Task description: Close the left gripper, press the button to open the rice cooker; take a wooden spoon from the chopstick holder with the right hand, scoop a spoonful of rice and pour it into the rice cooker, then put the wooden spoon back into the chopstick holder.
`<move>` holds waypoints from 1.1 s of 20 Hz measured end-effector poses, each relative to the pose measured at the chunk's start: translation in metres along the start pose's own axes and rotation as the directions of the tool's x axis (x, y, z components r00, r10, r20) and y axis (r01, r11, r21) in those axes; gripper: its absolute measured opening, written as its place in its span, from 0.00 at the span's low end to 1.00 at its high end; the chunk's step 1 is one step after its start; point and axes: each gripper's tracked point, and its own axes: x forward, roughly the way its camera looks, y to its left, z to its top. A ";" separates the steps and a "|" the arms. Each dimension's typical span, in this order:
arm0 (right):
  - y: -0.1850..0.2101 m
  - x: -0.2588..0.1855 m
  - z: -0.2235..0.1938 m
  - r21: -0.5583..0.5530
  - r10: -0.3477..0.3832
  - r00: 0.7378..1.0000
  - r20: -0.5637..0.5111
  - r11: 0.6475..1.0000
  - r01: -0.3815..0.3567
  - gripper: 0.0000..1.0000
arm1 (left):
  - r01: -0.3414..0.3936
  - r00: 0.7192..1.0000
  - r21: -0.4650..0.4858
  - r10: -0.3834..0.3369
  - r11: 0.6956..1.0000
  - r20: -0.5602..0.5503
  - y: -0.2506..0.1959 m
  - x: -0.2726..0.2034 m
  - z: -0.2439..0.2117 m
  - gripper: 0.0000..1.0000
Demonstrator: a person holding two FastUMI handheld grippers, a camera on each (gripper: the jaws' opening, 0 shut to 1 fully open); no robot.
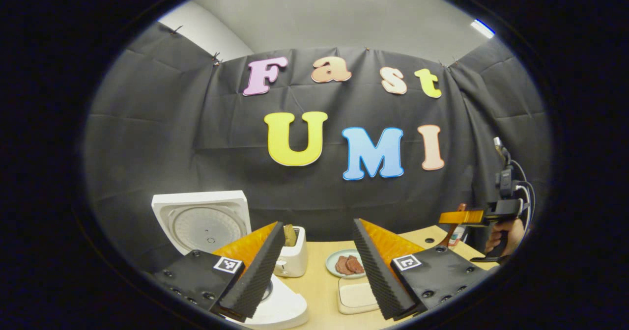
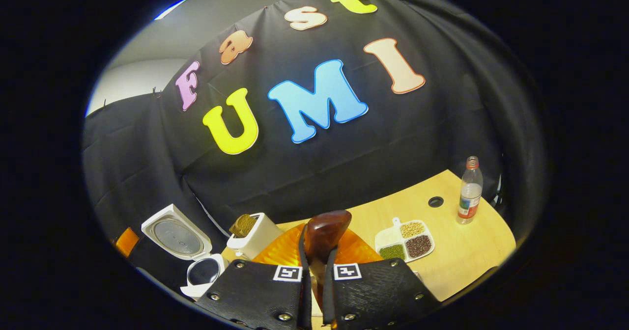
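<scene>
Gripping the wooden spoon [image 2: 325,232], the right gripper [image 2: 317,276] hovers (left gripper [image 1: 317,266] fingers wide).

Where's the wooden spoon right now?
In the right gripper view, the wooden spoon is clamped between the right tongs, bowl up, above the table, right of the toaster.

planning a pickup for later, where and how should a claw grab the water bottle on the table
Grip the water bottle across its body, just above the label, coming in level from the table's open side. It stands upright and alone near the edge, and the narrow capped neck offers less to hold.
</scene>
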 end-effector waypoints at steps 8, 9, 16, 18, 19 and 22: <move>0.032 0.064 -0.091 -0.053 -0.038 0.993 -0.109 0.998 0.032 0.09 | 0.006 1.000 0.003 -0.006 1.000 -0.017 0.026 -0.005 -0.008 0.92; 0.035 0.072 -0.102 -0.066 -0.046 0.992 -0.121 0.997 0.038 0.09 | 0.003 1.000 0.004 -0.003 1.000 -0.019 0.029 -0.007 -0.009 0.92; 0.054 0.114 -0.166 -0.170 -0.077 0.977 -0.201 0.985 0.043 0.09 | -0.035 0.999 0.030 0.036 0.999 -0.038 0.064 -0.010 -0.013 0.92; 0.064 0.117 -0.168 -0.168 -0.061 0.978 -0.198 0.985 0.028 0.09 | -0.052 0.998 0.034 0.054 0.998 -0.044 0.073 -0.010 -0.015 0.99; 0.069 0.117 -0.170 -0.151 -0.048 0.978 -0.204 0.988 0.017 0.09 | -0.059 0.997 0.032 0.061 0.998 -0.045 0.077 -0.011 -0.014 0.92; 0.075 0.115 -0.180 -0.070 -0.026 0.974 -0.227 0.997 0.010 0.09 | -0.078 0.996 0.020 0.079 0.997 -0.052 0.081 -0.011 -0.020 0.96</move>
